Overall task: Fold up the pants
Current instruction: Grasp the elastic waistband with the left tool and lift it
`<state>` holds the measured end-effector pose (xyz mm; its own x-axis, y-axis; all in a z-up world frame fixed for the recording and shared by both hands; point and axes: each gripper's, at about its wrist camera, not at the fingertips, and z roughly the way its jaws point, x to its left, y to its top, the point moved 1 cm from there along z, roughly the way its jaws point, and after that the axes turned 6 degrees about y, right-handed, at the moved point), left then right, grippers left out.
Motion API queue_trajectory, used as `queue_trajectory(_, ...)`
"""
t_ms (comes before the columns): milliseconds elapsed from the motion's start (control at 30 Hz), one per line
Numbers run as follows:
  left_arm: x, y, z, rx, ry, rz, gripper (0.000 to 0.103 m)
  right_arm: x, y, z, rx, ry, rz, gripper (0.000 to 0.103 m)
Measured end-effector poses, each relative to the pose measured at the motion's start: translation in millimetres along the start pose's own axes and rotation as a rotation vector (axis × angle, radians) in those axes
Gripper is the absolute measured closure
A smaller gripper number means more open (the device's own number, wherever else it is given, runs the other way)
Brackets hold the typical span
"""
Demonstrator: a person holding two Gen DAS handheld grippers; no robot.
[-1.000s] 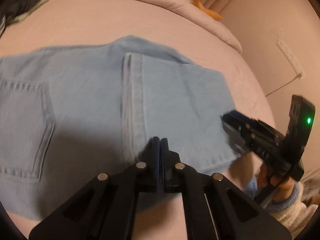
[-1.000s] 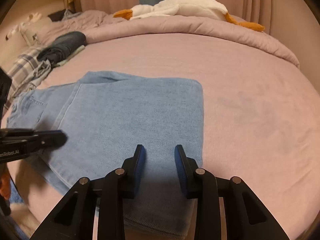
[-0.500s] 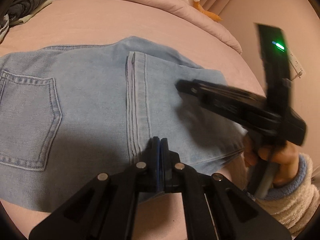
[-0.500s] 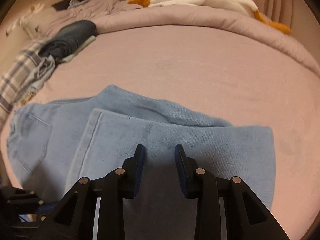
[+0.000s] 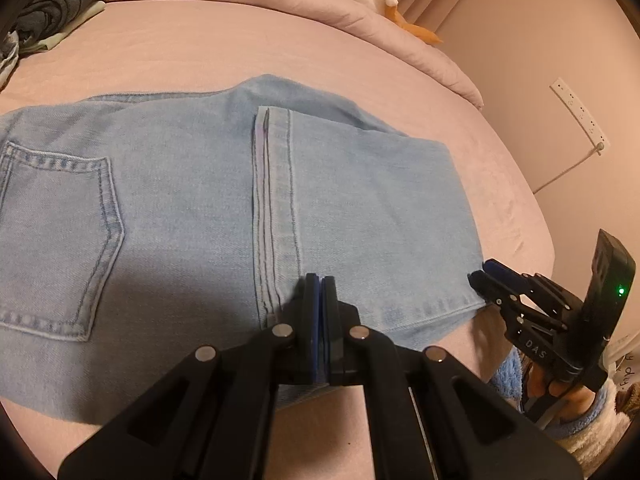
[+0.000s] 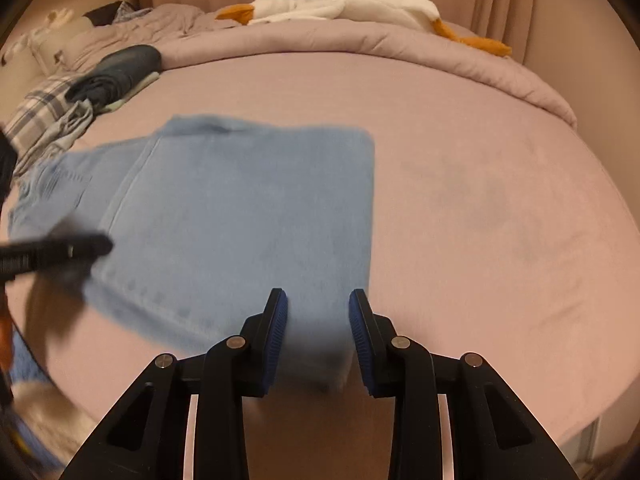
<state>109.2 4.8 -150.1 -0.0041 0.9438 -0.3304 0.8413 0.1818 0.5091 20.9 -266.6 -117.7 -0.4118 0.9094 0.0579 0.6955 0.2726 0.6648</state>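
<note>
The pants (image 5: pixel 224 208), light blue denim, lie flat on the pink bed sheet (image 5: pixel 208 48), with the legs folded back over the seat so the hem (image 5: pixel 276 200) runs across the middle just beside the back pocket (image 5: pixel 60 240). The left gripper (image 5: pixel 320 292) sits over the near edge of the pants right beside that hem; its blue pads are pressed together, and no cloth shows between them. The right gripper (image 6: pixel 318 320) hovers over the near edge of the folded part with its jaws spread apart and nothing between them; in the left view it sits at the folded corner of the pants. Beyond the pants, on the far side of the sheet, a rolled pink duvet (image 6: pixel 360 48) carries a white plush goose (image 6: pixel 348 4). A pile of dark and plaid clothes (image 6: pixel 100 80) lies past the waist end of the pants. A power strip (image 5: pixel 580 116) hangs on the wall beyond the folded end.
</note>
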Motion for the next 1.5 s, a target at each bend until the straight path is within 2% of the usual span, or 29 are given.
queue_trajectory(100,0.7,-4.5,-17.5,-0.034,0.006,-0.021,0.099,3.8,3.7,-3.9,0.008,-0.013,-0.012,0.070)
queue_trajectory(133,2.5,-6.9,-25.0,-0.052,0.012,-0.025,0.091,3.6,7.3,-5.8,0.014,-0.013,0.001,0.070)
queue_trajectory(167,7.2,-10.6,-34.9,-0.064,0.024,-0.043,0.070,4.2,11.3,-8.3,0.011,-0.007,0.015,0.070)
queue_trajectory(233,22.1,-19.6,-52.8,-0.111,0.049,-0.095,0.045,7.0,14.3,-16.3,-0.021,0.038,0.020,0.070)
queue_trajectory(333,58.3,-38.3,-81.0,-0.149,0.026,-0.229,0.046,19.7,19.3,-21.7,-0.060,0.083,0.004,0.069)
queue_trajectory(400,75.9,-49.4,-96.1,-0.171,0.023,-0.298,0.046,31.7,23.5,-20.5,-0.075,0.150,0.001,0.068)
queue_trajectory(500,104.5,-69.1,-116.1,-0.202,0.021,-0.413,0.046,50.1,27.3,-14.4,-0.076,0.203,-0.020,0.068)
queue_trajectory(667,144.7,-90.0,-116.2,-0.202,-0.061,-0.633,0.046,79.9,32.3,-3.8,-0.069,0.279,-0.072,0.068)
queue_trajectory(833,162.2,-93.8,-106.7,-0.241,-0.105,-0.772,0.046,96.8,34.6,-1.1,-0.059,0.330,-0.109,0.068)
queue_trajectory(967,173.3,-91.6,-109.0,-0.295,-0.094,-0.875,0.051,101.1,37.5,-2.0,-0.066,0.345,-0.111,0.068)
queue_trajectory(1033,180.5,-89.7,-112.4,-0.330,-0.072,-0.908,0.053,103.1,39.5,-1.3,-0.063,0.354,-0.103,0.068)
queue_trajectory(1067,185.2,-89.8,-114.7,-0.354,-0.050,-0.928,0.057,103.9,40.8,-0.2,-0.062,0.355,-0.101,0.068)
queue_trajectory(1167,194.7,-87.5,-115.6,-0.373,-0.070,-0.952,0.057,108.3,44.8,3.1,-0.061,0.357,-0.100,0.068)
queue_trajectory(1300,204.3,-78.5,-120.2,-0.387,-0.046,-0.954,0.057,117.1,50.3,8.6,-0.056,0.373,-0.112,0.068)
queue_trajectory(1400,214.4,-73.1,-118.4,-0.387,-0.075,-0.986,0.058,124.9,54.3,17.7,-0.033,0.390,-0.113,0.068)
queue_trajectory(1500,211.4,-64.1,-115.8,-0.363,-0.053,-0.937,0.061,132.1,59.0,27.8,-0.014,0.395,-0.109,0.068)
